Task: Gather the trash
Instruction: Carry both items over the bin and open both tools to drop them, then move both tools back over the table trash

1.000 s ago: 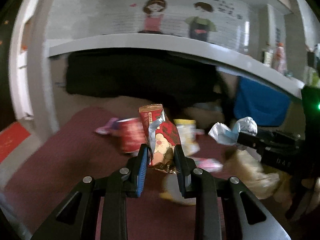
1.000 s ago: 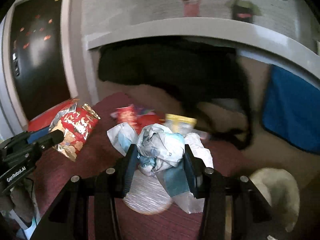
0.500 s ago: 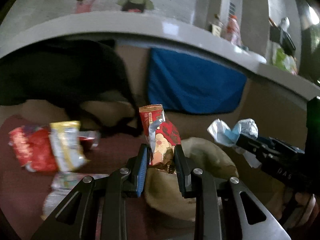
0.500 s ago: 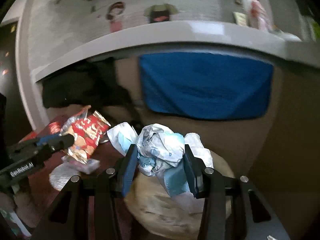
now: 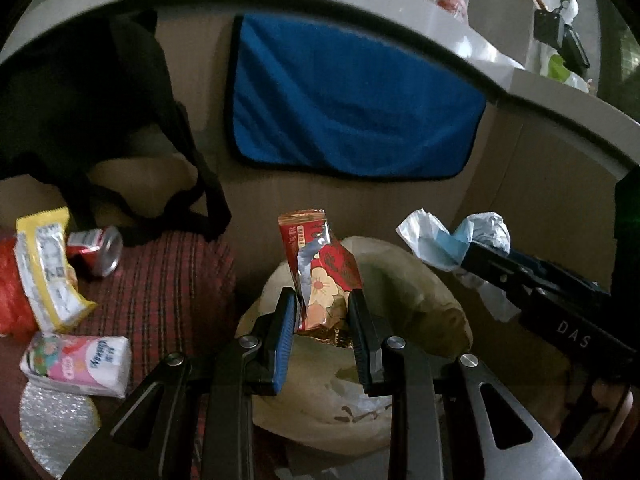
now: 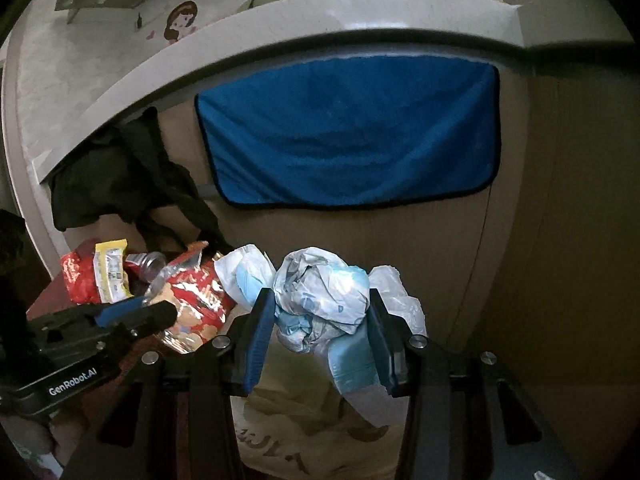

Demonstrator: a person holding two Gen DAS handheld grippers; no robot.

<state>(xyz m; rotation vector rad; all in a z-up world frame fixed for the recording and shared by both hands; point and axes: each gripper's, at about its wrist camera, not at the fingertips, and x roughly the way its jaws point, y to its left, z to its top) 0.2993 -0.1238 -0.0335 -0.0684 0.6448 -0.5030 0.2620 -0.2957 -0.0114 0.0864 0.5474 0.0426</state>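
Observation:
My left gripper [image 5: 322, 312] is shut on a red snack wrapper [image 5: 320, 268] with a flower print, held upright over the open cream trash bag [image 5: 424, 292]. The wrapper also shows in the right wrist view [image 6: 196, 292]. My right gripper [image 6: 322, 312] is shut on a crumpled white and blue plastic wad [image 6: 324, 292], held above the same bag [image 6: 280, 436]. The wad shows in the left wrist view [image 5: 452, 236] at the right, just beyond the bag's rim.
On the red cloth [image 5: 172, 276] at the left lie a yellow packet [image 5: 48, 264], a red can [image 5: 96, 252], a pink tissue pack [image 5: 76, 364] and bubble wrap [image 5: 56, 428]. A blue towel [image 5: 352, 100] hangs on the cardboard wall behind. Black fabric [image 5: 80, 100] drapes at the left.
Both grippers have swung right from the red cloth with their loads and now hover over the trash bag. Both stay shut.

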